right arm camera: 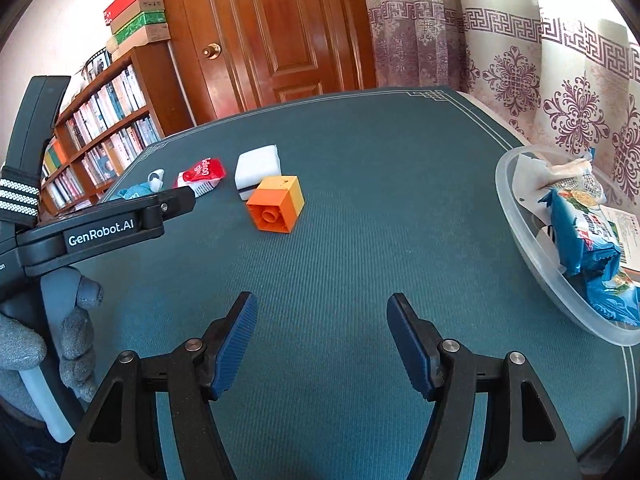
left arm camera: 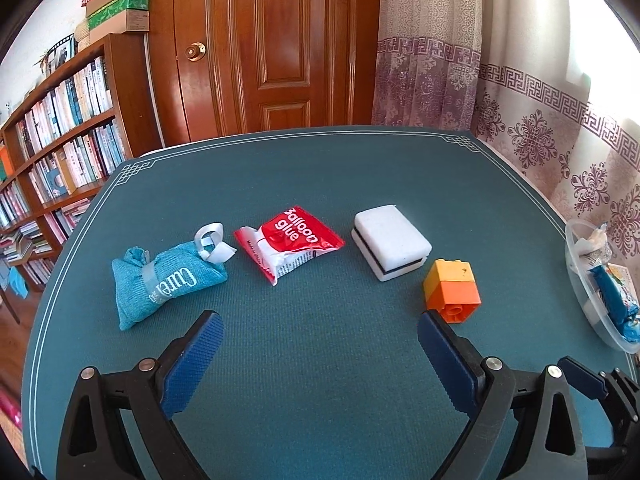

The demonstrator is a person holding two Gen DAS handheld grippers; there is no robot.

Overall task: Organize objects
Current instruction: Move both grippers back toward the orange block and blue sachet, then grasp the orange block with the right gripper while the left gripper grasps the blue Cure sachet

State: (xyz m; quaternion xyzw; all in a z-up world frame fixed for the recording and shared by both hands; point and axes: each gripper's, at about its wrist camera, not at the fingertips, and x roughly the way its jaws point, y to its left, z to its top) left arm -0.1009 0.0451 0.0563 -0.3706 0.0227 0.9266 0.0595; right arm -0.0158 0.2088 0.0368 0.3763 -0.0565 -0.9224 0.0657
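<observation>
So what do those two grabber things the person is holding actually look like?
Each gripper, left and right, is a black plastic frame with silver pivot pins and two jaws faced in ribbed blue pads. The left one's side reads "GenRobot.AI". The hand holding it wears a grey glove.

Clear bowl (left arm camera: 578,268): cut off by the right edge in both views; its far side is not seen.
Blue snack packet (right arm camera: 584,240): partly cut off; its print cannot be read.
Blue pouch (right arm camera: 134,192): mostly hidden behind the left gripper's body in the right wrist view.
Book spines (left arm camera: 72,104): too small to be read.
Gloved hand (right arm camera: 52,336): only partly seen at the left edge.
</observation>
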